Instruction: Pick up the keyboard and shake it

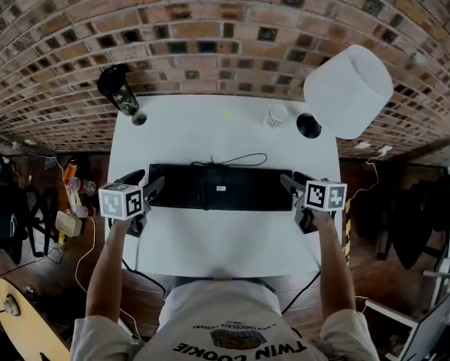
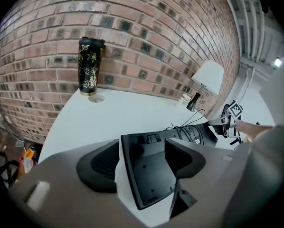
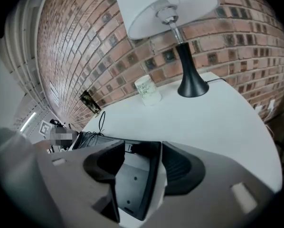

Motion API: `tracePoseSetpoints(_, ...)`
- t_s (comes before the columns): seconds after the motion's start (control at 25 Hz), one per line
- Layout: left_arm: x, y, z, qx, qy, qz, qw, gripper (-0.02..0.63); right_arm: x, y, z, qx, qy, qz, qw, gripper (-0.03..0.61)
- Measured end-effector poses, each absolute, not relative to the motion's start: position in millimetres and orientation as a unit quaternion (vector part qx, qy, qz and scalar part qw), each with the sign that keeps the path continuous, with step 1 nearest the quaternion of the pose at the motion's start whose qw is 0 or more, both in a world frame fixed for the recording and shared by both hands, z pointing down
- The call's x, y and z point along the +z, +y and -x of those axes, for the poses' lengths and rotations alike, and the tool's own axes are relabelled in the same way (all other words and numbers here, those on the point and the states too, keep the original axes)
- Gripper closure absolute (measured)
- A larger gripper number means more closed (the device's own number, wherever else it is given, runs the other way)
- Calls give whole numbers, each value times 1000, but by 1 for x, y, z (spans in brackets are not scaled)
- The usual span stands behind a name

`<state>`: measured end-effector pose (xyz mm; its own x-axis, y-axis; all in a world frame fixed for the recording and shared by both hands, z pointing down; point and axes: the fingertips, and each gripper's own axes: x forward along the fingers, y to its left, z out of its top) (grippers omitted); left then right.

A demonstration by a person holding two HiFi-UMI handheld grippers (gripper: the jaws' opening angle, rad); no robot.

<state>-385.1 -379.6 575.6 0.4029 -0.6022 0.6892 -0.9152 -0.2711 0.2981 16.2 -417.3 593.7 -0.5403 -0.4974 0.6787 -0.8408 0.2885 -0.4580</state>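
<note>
Spread wide, the left gripper point(image 2: 142, 151) straddles one end of the underside-up black keyboard point(image 1: 232, 189) and the right gripper point(image 3: 141, 160) its other end, pads not pressing, keyboard lying on the white table point(image 1: 210, 130) between them.

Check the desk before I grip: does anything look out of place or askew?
Yes: the keyboard lies upside down on the table, its plain underside and label facing up, with its cable looped loosely over its far edge. Nothing looks spilled or damaged.
</note>
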Motion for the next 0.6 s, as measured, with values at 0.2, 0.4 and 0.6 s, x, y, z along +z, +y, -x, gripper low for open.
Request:
tracePoseSetpoints(0.2, 591, -393, 390, 233, -464, -762, 386, 273, 607, -421, -8, 432, -768, -417, 222, 325)
tracePoseSetpoints(0.4, 598, -403, 380, 250, -422, -771, 406, 268, 610, -426, -3, 453, -757, -404, 243, 324)
tracePoseSetpoints(0.6, 608, -405, 379, 260, -412, -758, 433, 302, 613, -430, 2, 450, -740, -422, 269, 319)
